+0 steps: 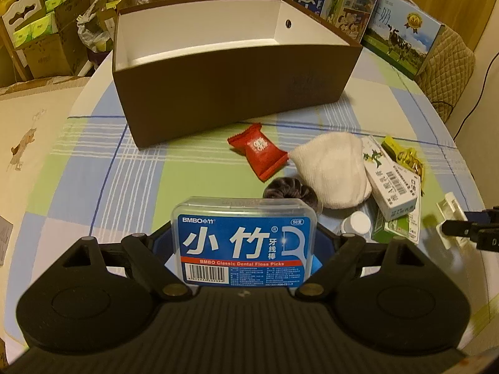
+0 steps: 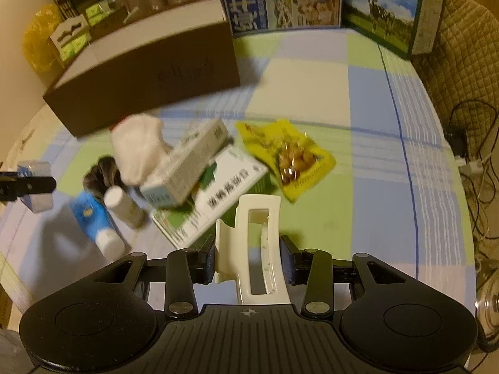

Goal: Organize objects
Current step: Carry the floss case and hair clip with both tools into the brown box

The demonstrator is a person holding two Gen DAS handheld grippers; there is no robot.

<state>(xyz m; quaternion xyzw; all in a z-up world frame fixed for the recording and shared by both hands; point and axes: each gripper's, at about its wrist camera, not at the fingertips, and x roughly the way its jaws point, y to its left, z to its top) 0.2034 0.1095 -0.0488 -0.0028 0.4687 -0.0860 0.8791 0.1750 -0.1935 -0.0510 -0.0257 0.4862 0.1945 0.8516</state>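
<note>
Left claw [image 1: 244,243] clamped on clear flat dental-floss case with blue label [image 1: 244,240], short of open brown cardboard box [image 1: 230,93] straight ahead; right claw [image 2: 248,263] gripping cream plastic hair clip [image 2: 252,249], box far ahead-left.

I see the floss box [image 1: 244,243], clear plastic with a blue label, lying flat between my left fingers. The cream hair clip [image 2: 254,249] sits clamped between my right fingers. The brown box [image 1: 230,71] stands open, white inside and bare. On the cloth near it lie a red candy [image 1: 258,152], white sock [image 1: 332,168], dark scrunchie [image 1: 288,188], stacked cartons [image 2: 199,184], yellow snack [image 2: 288,155], white bottle [image 2: 124,207] and blue tube [image 2: 95,221].
</note>
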